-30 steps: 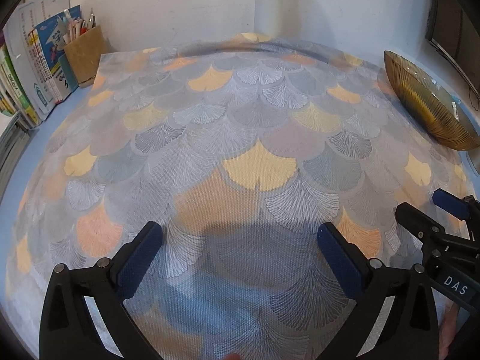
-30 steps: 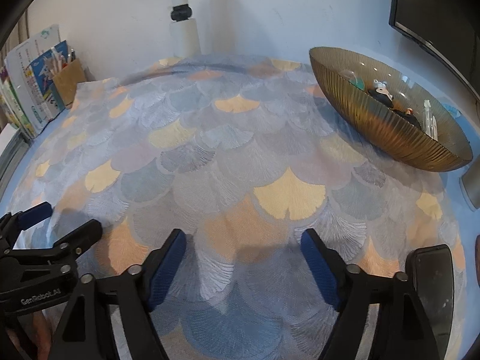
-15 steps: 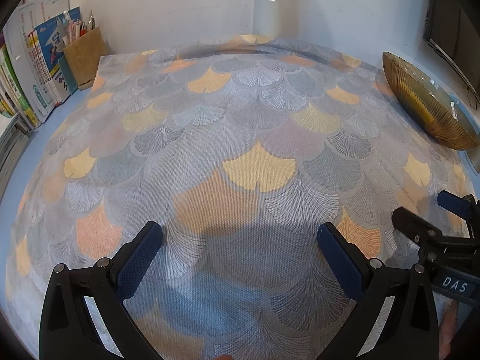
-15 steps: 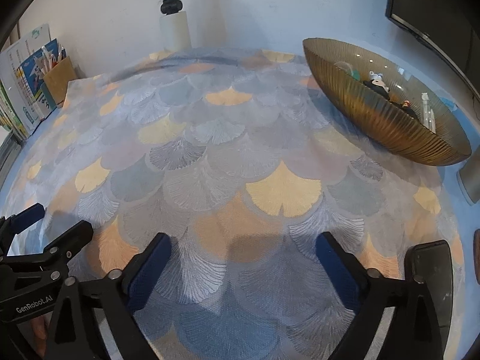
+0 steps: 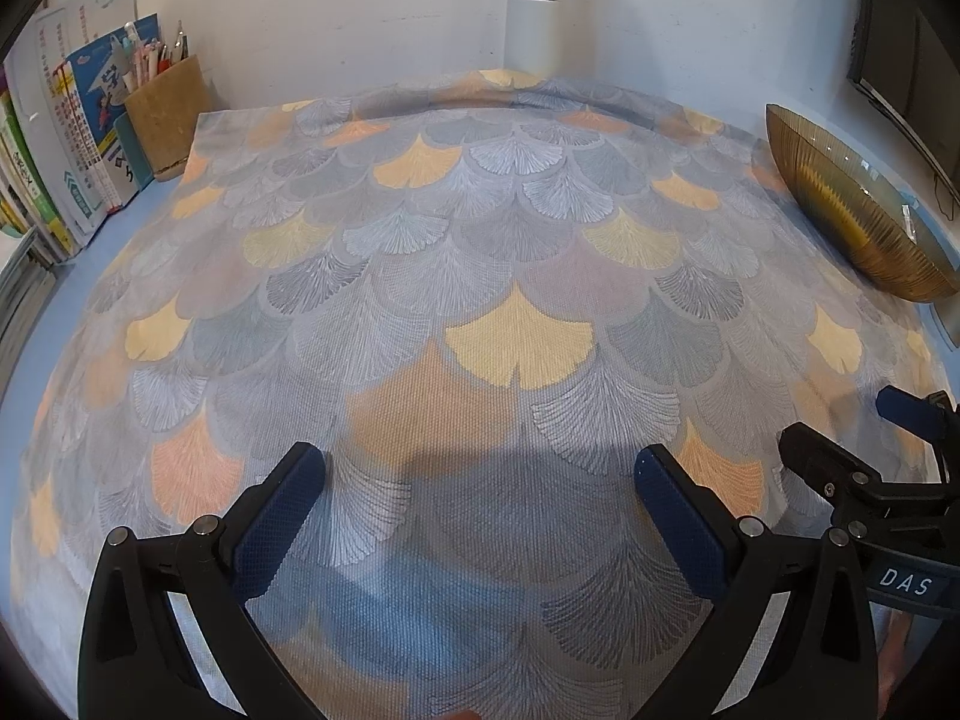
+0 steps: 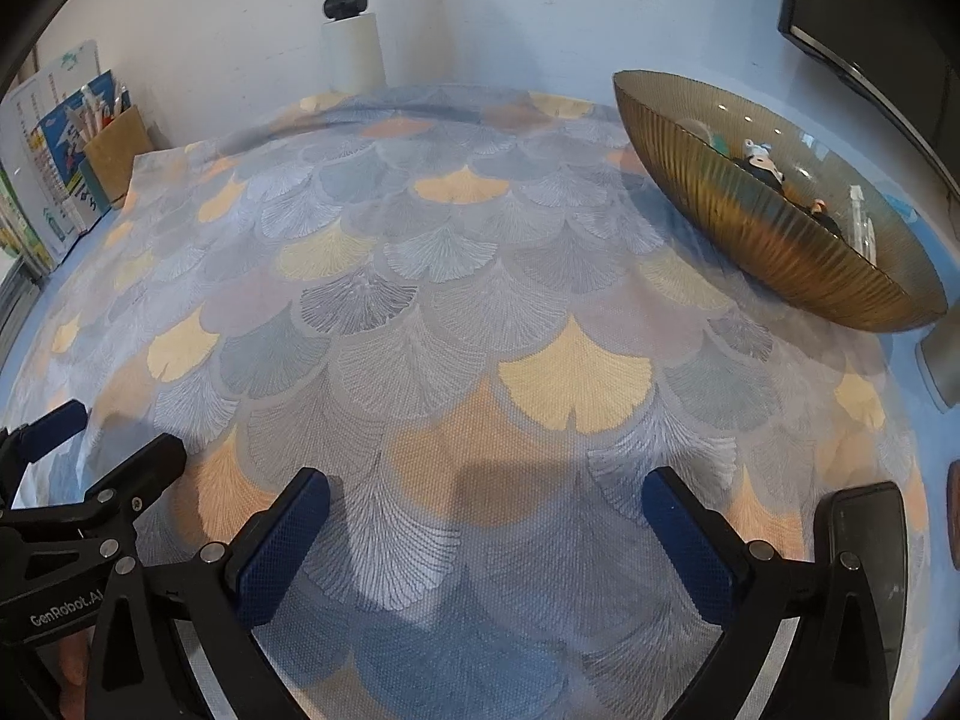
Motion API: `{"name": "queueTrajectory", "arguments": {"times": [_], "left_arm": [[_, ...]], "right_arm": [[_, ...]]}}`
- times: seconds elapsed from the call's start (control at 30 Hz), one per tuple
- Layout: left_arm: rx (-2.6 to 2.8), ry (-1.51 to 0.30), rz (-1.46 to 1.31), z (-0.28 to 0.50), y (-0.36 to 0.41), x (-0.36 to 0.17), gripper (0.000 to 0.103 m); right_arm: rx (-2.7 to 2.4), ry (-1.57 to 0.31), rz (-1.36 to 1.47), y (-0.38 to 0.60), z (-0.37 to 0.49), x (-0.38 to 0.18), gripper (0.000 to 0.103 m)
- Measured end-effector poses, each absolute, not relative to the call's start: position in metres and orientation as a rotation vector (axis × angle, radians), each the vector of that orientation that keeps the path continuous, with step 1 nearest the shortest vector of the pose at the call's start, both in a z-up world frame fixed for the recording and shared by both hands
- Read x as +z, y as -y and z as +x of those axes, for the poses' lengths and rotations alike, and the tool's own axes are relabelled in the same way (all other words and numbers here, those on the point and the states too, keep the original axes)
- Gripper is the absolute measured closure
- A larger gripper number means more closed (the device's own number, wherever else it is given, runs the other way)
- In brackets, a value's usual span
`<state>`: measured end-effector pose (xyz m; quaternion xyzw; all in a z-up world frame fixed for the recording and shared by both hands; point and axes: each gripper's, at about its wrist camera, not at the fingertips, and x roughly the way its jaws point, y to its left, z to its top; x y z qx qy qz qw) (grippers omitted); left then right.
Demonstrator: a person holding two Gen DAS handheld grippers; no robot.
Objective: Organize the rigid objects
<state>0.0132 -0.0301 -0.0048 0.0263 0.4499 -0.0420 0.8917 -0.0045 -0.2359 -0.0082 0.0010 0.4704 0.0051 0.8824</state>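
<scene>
An amber ribbed glass bowl (image 6: pixel 774 240) stands at the right of the table and holds small figurines (image 6: pixel 765 165) and a clear item (image 6: pixel 858 210). It also shows in the left wrist view (image 5: pixel 852 210). My left gripper (image 5: pixel 480 474) is open and empty above the leaf-patterned cloth (image 5: pixel 480 276). My right gripper (image 6: pixel 486 498) is open and empty above the same cloth (image 6: pixel 456 300). Each gripper appears at the edge of the other's view, the right one (image 5: pixel 852 450) and the left one (image 6: pixel 102 450).
A brown pen holder (image 5: pixel 168 114) and books (image 5: pixel 78 138) stand at the far left. A white post (image 5: pixel 534 12) rises at the back wall. A dark monitor (image 6: pixel 870 30) hangs at the right. A black phone-like slab (image 6: pixel 864 540) lies at the near right.
My right gripper has opened wider and drawn back a little, so the bowl sits lower and farther right in its view. My left gripper has hardly moved.
</scene>
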Motion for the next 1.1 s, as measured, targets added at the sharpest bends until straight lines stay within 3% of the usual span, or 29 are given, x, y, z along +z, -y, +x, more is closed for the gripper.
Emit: {"name": "queueTrajectory", "arguments": {"times": [1.1], "left_arm": [[-0.084,-0.932,0.053,0.0149,0.0272,-0.0062,0.000]], "right_arm": [[-0.005,-0.946,0.012,0.2336,-0.0129,-0.0096,0.000]]}}
